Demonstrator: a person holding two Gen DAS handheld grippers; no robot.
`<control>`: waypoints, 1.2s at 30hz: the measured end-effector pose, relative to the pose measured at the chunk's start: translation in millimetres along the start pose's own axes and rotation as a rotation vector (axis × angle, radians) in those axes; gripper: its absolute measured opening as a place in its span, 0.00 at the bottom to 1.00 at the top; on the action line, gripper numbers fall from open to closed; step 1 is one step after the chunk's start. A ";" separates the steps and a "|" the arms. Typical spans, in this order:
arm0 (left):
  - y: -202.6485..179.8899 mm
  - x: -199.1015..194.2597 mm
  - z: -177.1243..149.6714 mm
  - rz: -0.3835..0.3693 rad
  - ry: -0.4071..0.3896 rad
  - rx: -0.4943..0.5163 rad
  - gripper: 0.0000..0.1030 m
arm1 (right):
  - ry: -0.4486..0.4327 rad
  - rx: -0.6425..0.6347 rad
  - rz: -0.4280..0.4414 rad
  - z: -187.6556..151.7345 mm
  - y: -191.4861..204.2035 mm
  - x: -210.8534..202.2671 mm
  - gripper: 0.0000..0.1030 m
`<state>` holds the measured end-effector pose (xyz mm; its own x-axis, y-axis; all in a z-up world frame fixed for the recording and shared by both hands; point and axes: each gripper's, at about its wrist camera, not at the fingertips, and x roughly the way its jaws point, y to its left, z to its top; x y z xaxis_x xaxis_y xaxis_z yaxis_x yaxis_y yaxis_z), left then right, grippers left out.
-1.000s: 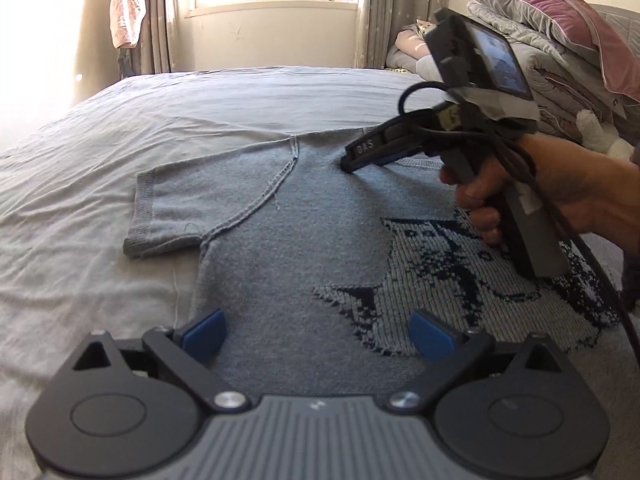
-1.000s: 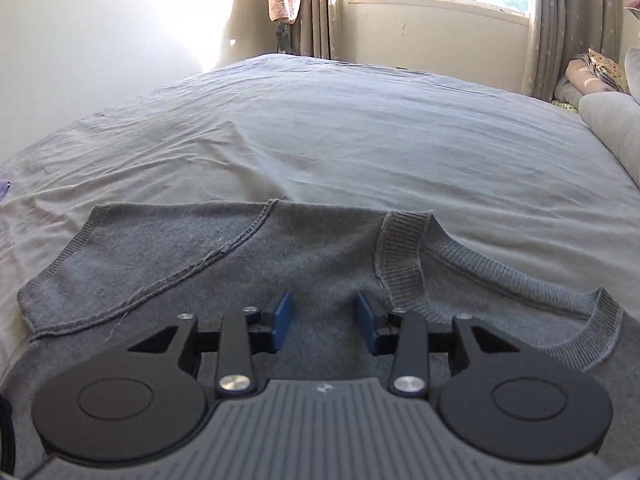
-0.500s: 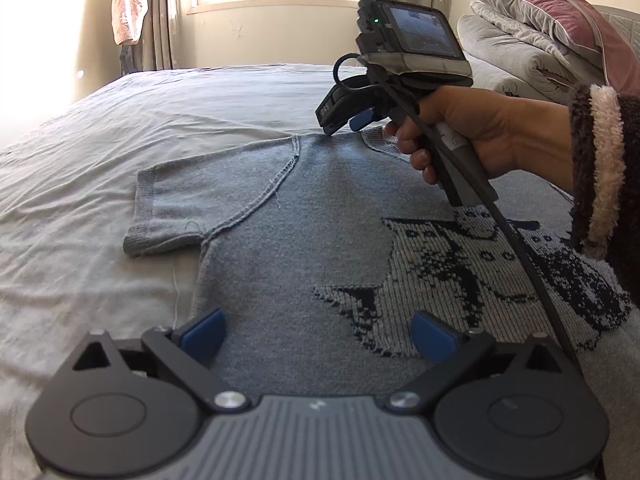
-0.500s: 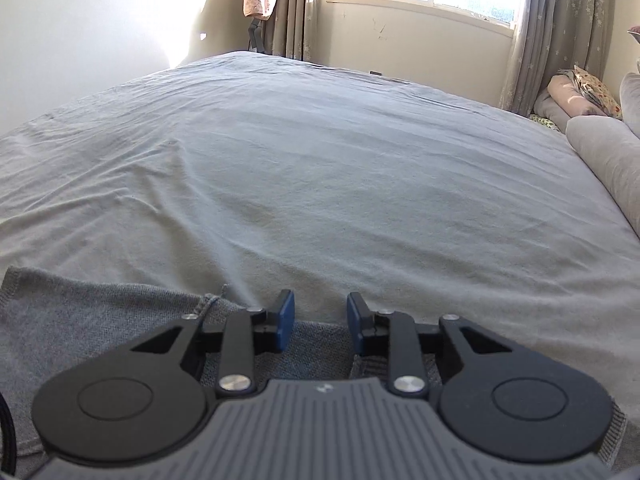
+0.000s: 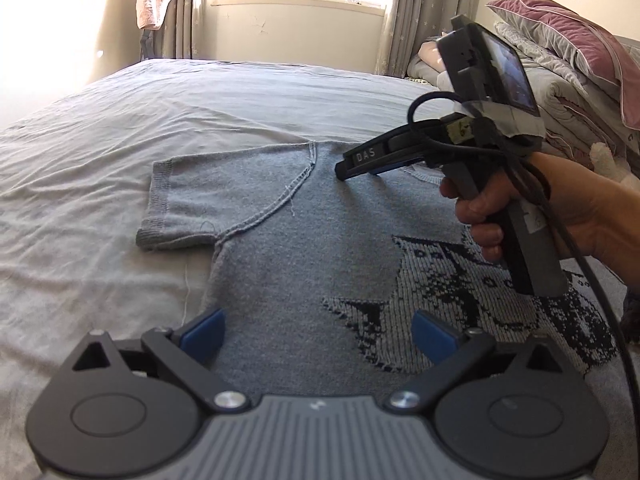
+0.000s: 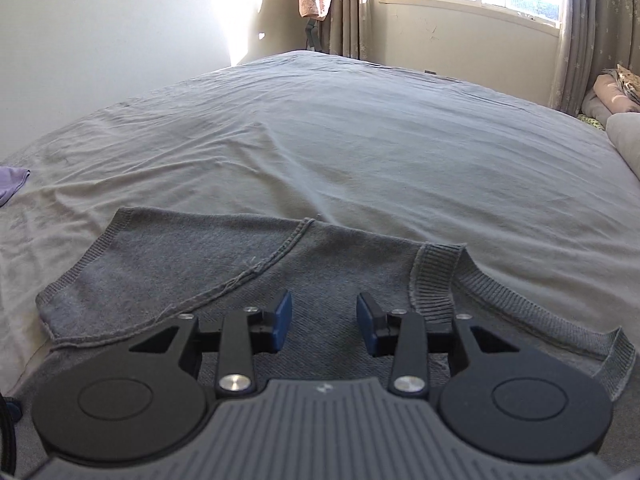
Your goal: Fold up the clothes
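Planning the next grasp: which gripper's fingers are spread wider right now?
The left gripper: its blue pads stand far apart over the sweater. The right gripper, near the collar, shows a narrower gap.

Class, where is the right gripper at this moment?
In the left wrist view, the right gripper hovers right of centre over the grey sweater's shoulder, between sleeve seam and collar.

My grey knit sweater (image 5: 304, 248) lies flat and face up on the bed, unfolded, one short sleeve (image 5: 216, 196) spread out sideways. A dark-and-white knitted pattern (what it depicts I can't tell) covers its chest; the ribbed collar (image 6: 436, 280) lies open.
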<state>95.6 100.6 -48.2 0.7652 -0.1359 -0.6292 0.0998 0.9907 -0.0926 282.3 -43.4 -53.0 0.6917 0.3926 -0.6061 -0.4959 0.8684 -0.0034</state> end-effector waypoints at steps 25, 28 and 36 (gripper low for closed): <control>-14.7 0.0 -1.6 0.052 0.035 0.065 0.97 | -0.055 0.152 -0.155 3.0 -39.1 -71.6 0.53; -18.5 -2.5 -0.1 0.056 0.064 0.058 0.97 | -0.033 0.161 -0.225 -15.8 -50.8 -112.4 0.56; -30.3 -10.8 0.8 0.069 0.106 0.039 0.97 | 0.022 0.267 -0.368 -76.0 -75.1 -194.8 0.62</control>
<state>84.8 72.0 -38.0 0.6998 -0.0654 -0.7113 0.0754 0.9970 -0.0175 144.9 -208.1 4.8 0.7840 0.0397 -0.6195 -0.0647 0.9977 -0.0179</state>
